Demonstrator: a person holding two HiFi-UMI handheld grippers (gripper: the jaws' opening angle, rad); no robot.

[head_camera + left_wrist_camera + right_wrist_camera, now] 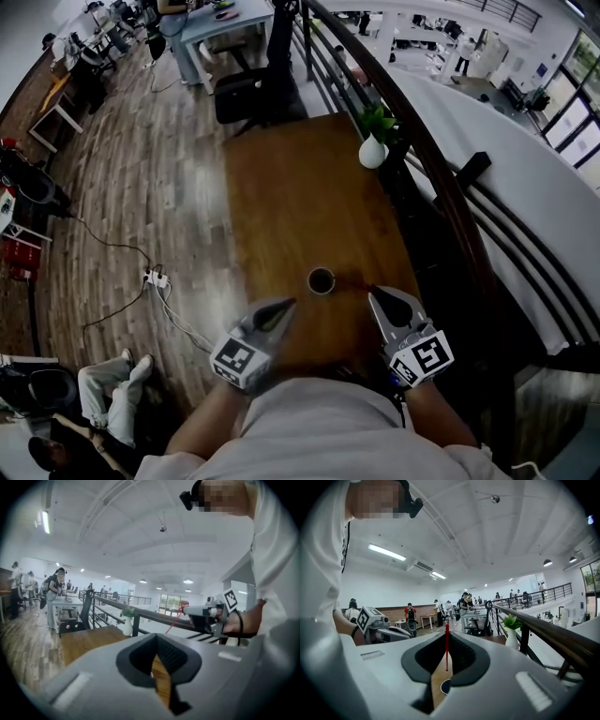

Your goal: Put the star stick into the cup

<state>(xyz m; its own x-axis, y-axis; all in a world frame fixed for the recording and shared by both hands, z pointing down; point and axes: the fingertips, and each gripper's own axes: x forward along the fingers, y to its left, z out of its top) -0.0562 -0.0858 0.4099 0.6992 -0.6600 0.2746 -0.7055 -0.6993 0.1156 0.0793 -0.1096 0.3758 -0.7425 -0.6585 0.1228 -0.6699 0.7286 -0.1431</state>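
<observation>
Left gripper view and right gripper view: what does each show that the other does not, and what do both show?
Only the left gripper view: the right gripper from outside, with the star stick slanting past its tips. Only the right gripper view: the left gripper, and the dark cup below the stick. Both: the stick, the wooden table, the white vase with a plant, the railing.

In the right gripper view, the cup (445,686) at 6 o'clock is mostly hidden behind the jaws. The star stick (446,649) is too thin to show its star. At 7 o'clock in the head view, the edge cuts off a person (108,389).
</observation>
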